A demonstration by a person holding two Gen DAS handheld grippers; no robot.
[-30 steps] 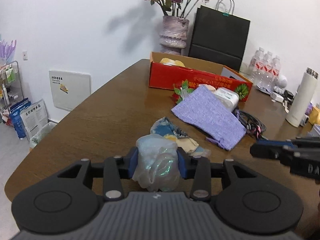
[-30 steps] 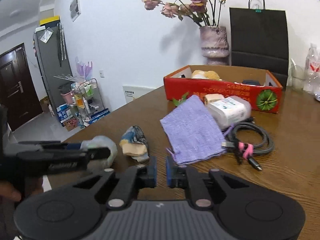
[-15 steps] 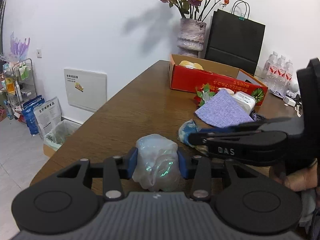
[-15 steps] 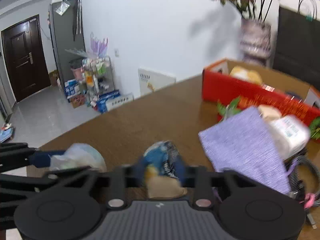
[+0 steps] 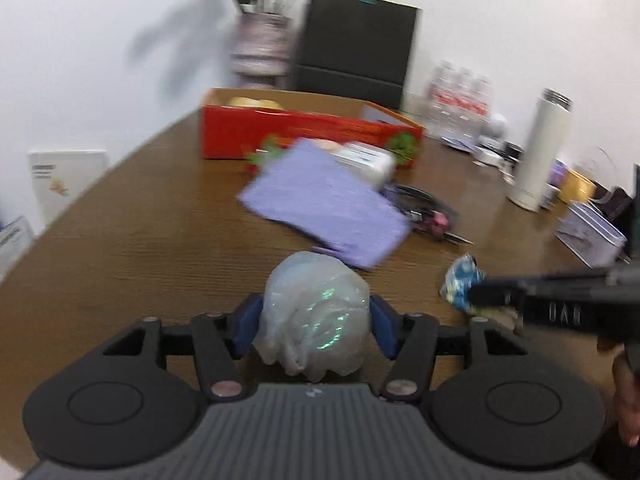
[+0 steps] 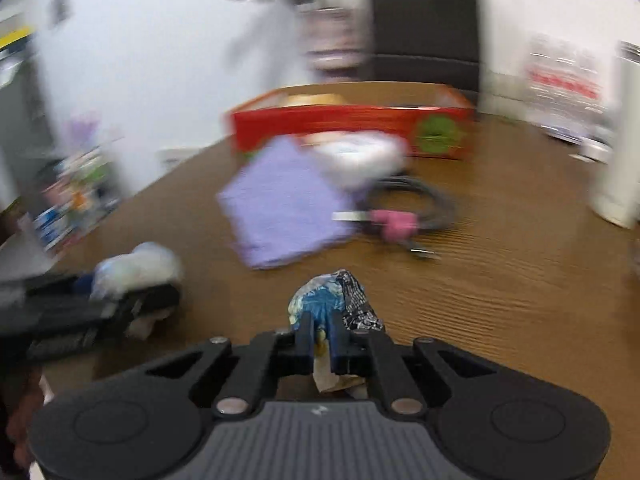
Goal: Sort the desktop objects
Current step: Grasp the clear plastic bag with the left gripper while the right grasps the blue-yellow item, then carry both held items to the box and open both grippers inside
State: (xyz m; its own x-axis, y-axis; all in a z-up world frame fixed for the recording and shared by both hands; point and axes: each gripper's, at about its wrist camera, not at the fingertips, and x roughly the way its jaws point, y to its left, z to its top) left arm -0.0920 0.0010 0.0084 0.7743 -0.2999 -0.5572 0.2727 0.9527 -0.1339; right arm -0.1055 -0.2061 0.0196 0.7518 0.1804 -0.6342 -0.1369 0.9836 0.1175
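My left gripper (image 5: 314, 326) is shut on a crumpled clear plastic bag (image 5: 316, 312), held above the brown table (image 5: 120, 248). My right gripper (image 6: 320, 336) is shut on a crumpled blue snack wrapper (image 6: 332, 300) and holds it off the table. That wrapper also shows in the left wrist view (image 5: 460, 282), at the tip of the right gripper (image 5: 492, 294). The bag and the left gripper show at the left of the right wrist view (image 6: 136, 268). A purple cloth (image 5: 324, 204) lies mid-table, with a white pack (image 5: 364, 160) behind it. Both views are motion-blurred.
A red cardboard box (image 5: 304, 128) stands at the back, with a vase (image 5: 260, 48) and a black paper bag (image 5: 356, 40) behind it. A coiled black cable (image 6: 412, 208) lies right of the cloth. A white flask (image 5: 540, 152), water bottles (image 5: 460, 104) and a tin (image 5: 588, 232) stand right.
My right gripper has closed on the blue wrapper, lifted it and carried it right. Both grippers have swung right; the left still holds the plastic bag.
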